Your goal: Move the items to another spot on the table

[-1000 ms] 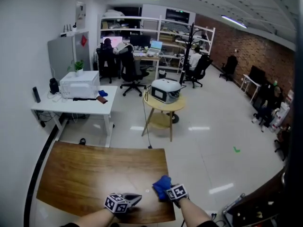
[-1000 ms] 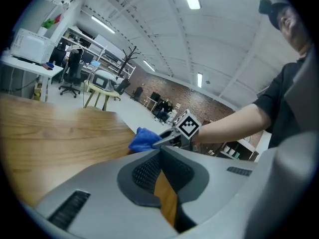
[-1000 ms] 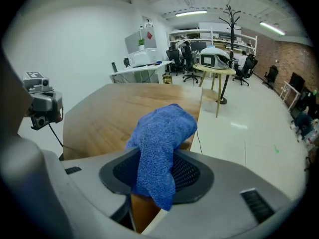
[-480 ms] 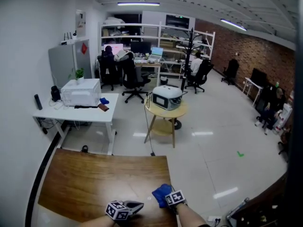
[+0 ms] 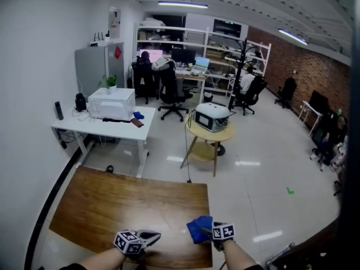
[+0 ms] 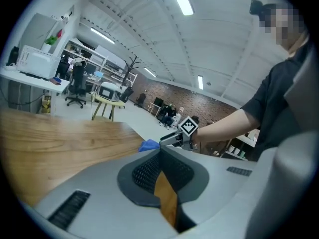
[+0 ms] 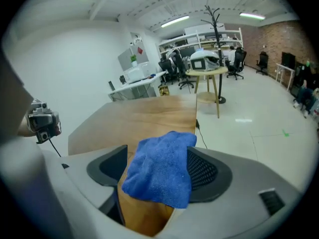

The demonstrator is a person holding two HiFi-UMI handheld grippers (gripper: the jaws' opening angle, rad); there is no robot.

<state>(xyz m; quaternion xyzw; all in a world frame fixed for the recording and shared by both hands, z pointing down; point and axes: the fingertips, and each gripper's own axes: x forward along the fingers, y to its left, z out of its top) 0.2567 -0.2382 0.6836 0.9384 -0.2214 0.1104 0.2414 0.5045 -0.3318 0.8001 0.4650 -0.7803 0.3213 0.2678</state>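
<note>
The right gripper (image 5: 209, 230) is opening its jaws around the blue microfibre cloth (image 7: 159, 173), which is lying crumpled at the wooden table's (image 5: 124, 201) near right corner (soft, light, limp: probably best pinched at a raised fold). The left gripper (image 6: 160, 151) is resting with jaws together, empty.

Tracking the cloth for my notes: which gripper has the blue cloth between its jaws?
The right gripper: the blue cloth sits between its opening jaws. The left gripper has its jaws shut on nothing.
</note>
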